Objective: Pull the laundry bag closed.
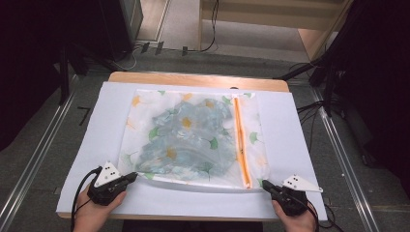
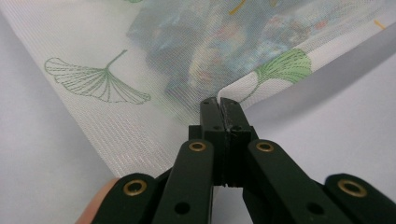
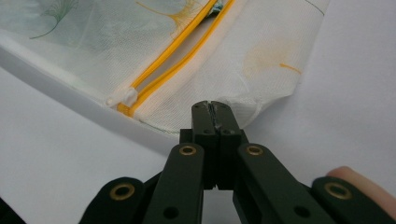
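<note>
The left gripper point(image 1: 131, 177) is clamped shut on the near left corner of the mesh bag point(image 1: 193, 137), which lies flat on the white sheet point(image 1: 290, 135) with clothing inside. The right gripper point(image 1: 265, 184) pinches the near right corner beside the orange zipper point(image 1: 240, 140). This looks like a two-corner hold for lifting or shifting the bag; next, both hands should move together, keeping the edge taut.
</note>
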Action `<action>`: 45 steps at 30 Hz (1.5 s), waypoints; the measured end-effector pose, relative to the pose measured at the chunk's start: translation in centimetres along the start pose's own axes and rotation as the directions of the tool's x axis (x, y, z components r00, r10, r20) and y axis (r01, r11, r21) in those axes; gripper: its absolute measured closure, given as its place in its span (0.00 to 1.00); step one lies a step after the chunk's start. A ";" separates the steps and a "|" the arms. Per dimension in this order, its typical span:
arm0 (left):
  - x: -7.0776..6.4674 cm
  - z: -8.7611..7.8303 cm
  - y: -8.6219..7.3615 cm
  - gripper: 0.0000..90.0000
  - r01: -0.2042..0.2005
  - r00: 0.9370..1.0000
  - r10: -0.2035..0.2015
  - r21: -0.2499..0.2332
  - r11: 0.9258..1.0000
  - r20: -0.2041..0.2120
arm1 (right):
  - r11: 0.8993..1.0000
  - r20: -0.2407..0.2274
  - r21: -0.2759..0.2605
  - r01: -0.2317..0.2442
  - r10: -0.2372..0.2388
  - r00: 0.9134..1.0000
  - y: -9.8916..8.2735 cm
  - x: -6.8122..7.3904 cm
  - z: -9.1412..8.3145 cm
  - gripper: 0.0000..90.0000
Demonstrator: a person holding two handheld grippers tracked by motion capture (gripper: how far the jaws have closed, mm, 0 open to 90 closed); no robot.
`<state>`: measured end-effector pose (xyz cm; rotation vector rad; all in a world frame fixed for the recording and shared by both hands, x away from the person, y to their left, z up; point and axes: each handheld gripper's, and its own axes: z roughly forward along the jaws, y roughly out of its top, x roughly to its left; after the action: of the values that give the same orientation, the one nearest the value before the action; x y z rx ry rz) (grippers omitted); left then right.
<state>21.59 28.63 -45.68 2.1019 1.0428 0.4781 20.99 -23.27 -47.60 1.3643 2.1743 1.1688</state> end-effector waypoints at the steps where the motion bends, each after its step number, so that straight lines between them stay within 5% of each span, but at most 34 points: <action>1: 0.0 -0.2 -0.1 1.00 0.001 1.000 -0.001 0.002 1.000 0.001 | 1.000 -0.004 0.002 0.002 -0.002 1.000 -0.1 0.1 0.0 1.00; 20: 0.0 -1.2 -1.1 1.00 0.019 0.999 -0.019 -0.017 1.000 0.033 | 0.999 -0.013 0.012 0.031 -0.031 0.999 -0.6 1.0 -0.4 1.00; 22: 0.4 -1.3 -1.3 0.95 0.058 0.998 -0.056 -0.044 0.997 0.041 | 1.000 -0.010 -0.005 0.026 -0.026 1.000 -0.6 0.9 -0.5 0.93; 24: 0.6 -1.4 -1.2 0.76 0.077 0.996 -0.075 -0.055 0.996 0.038 | 1.000 -0.015 -0.010 0.020 -0.020 1.000 -0.7 0.8 -0.4 0.84; 26: 1.3 -2.0 -1.2 0.70 0.160 0.987 -0.156 -0.121 0.980 0.043 | 0.999 -0.023 -0.037 0.006 -0.007 1.000 -0.6 0.7 -0.6 0.72; 28: 1.2 -2.3 -1.1 0.69 0.169 0.985 -0.166 -0.148 0.974 0.037 | 0.999 -0.014 -0.049 0.001 -0.002 1.000 -0.5 0.8 -0.8 0.69; 35: -0.5 -2.3 0.1 0.76 0.143 0.990 -0.144 -0.183 0.973 0.007 | 0.997 -0.007 -0.074 0.018 -0.018 1.000 -0.2 1.1 -0.9 0.66; 45: -4.9 1.4 3.2 0.95 0.069 0.993 -0.057 -0.127 0.989 0.100 | 0.997 -0.050 -0.078 0.023 -0.027 0.998 0.0 1.9 -0.5 0.72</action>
<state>21.19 22.81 -44.26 1.9510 0.9924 0.3986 19.74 -21.93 -46.99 1.2848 2.1506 1.2782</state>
